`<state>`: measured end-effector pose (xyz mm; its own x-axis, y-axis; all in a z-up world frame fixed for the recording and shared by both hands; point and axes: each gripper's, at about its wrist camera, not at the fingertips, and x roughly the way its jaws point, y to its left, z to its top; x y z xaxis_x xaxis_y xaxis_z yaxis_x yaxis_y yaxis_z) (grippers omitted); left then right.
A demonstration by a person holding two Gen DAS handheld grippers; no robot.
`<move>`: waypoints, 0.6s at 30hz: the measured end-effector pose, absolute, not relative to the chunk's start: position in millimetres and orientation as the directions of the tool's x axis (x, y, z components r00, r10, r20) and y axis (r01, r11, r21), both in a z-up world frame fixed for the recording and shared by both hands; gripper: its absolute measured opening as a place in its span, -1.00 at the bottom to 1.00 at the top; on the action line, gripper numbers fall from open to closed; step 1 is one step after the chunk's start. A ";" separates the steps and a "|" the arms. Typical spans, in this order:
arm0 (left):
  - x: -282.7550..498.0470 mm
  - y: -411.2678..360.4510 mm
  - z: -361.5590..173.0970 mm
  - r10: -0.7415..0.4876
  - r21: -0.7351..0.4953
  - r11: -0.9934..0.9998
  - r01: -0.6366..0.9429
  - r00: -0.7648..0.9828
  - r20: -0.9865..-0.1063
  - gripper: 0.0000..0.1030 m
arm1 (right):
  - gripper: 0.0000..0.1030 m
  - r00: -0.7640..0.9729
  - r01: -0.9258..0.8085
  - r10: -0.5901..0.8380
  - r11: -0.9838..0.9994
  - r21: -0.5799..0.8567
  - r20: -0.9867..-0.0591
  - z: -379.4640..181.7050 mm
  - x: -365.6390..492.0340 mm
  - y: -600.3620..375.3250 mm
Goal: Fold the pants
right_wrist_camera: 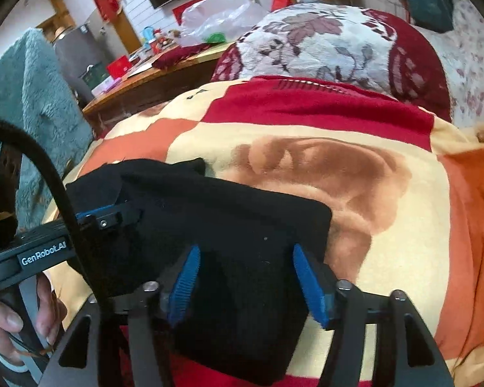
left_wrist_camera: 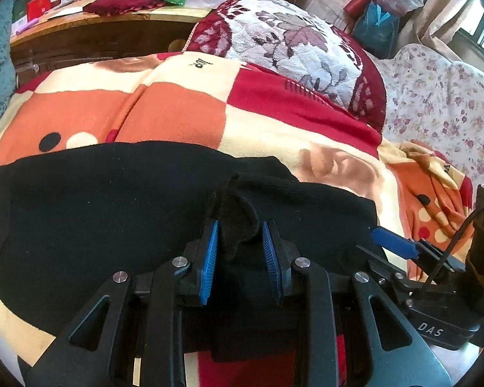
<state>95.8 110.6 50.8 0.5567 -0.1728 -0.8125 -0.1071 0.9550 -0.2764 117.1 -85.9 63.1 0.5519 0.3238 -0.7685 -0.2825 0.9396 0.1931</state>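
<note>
The black pants (left_wrist_camera: 113, 213) lie folded on an orange, red and cream blanket (left_wrist_camera: 177, 109). My left gripper (left_wrist_camera: 240, 229) is open over the pants, its blue pads either side of a raised bunch of black cloth (left_wrist_camera: 238, 213). In the right wrist view the pants (right_wrist_camera: 229, 225) form a thick folded stack. My right gripper (right_wrist_camera: 245, 254) is open, blue pads spread wide over the stack's near end, not clamping it. The left gripper (right_wrist_camera: 106, 217) shows there at the stack's left edge, and the right gripper (left_wrist_camera: 393, 242) shows in the left view at the pants' right edge.
A maroon and white floral cushion (left_wrist_camera: 300, 42) sits behind the blanket. A wooden table (left_wrist_camera: 96, 29) with clutter and a plastic bag stands at the back left. A teal fuzzy cloth (right_wrist_camera: 32, 96) hangs at left. Floral bedding (left_wrist_camera: 442, 96) lies at right.
</note>
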 end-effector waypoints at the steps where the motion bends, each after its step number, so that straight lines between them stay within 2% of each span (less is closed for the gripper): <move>1: 94.4 110.9 52.1 -0.174 -0.279 0.954 -0.108 0.558 -0.811 -0.48 | 0.21 0.554 -0.280 0.326 0.939 0.198 -0.766 65.3 115.9 -86.6; 7: 81.2 115.2 66.8 -0.154 -0.270 0.955 -0.119 0.579 -0.801 -0.48 | 0.21 0.557 -0.271 0.368 0.928 0.256 -0.744 80.1 104.4 -89.1; 18: 53.6 122.1 87.8 -0.126 -0.256 0.958 -0.130 0.609 -0.783 -0.47 | 0.21 0.540 -0.307 0.409 0.910 0.280 -0.736 89.6 87.0 -66.6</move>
<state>53.6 122.1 87.8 0.6090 -0.1264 -0.7830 -0.1302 0.9579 -0.2559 87.0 -66.6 89.6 0.5397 0.4086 -0.7361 -0.3073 0.9096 0.2795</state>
